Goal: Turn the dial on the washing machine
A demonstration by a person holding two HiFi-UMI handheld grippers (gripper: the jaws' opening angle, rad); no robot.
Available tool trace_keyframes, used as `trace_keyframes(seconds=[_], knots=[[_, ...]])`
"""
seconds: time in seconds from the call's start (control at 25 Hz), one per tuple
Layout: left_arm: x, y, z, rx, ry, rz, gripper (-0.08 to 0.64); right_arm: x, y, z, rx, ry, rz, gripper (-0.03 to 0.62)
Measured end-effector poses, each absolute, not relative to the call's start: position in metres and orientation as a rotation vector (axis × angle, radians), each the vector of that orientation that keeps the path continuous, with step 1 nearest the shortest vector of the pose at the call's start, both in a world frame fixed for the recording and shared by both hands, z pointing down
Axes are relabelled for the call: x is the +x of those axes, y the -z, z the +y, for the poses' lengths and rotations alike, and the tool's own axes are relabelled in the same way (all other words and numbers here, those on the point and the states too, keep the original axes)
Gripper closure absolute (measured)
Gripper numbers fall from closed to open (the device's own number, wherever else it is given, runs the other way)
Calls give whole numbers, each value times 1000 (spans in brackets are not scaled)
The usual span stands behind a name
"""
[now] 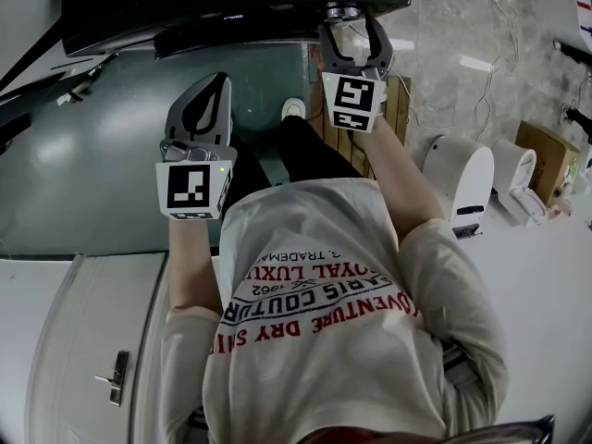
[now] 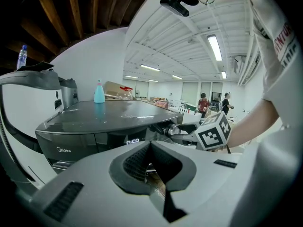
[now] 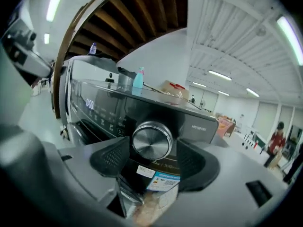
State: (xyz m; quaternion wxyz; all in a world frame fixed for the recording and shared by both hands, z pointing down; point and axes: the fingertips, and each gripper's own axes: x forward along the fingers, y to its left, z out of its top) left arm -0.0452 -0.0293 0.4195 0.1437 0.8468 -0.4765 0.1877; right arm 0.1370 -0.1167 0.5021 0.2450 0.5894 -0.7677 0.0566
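right tongs [image 3: 152,151] spread astride the dial [image 3: 152,141] mid-frame; centre, squeeze evenly, then twist; left tongs [image 2: 150,163] pressed together, empty

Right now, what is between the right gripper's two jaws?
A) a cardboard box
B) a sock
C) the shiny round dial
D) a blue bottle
C: in the right gripper view the shiny round dial shows in the gap between the jaws of the right gripper, which stand apart on either side of it.
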Motion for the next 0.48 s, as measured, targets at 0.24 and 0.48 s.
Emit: trace_keyframes(seconds=[0.24,0.48], knots=[[-48,-422,-27,2432,-551,-1375,545,134,-508,-116,1502,135,-1963,293],[-52,-426,-25,2421,-557,-1374,544,135,-509,-116,1524,32,-1972,314]])
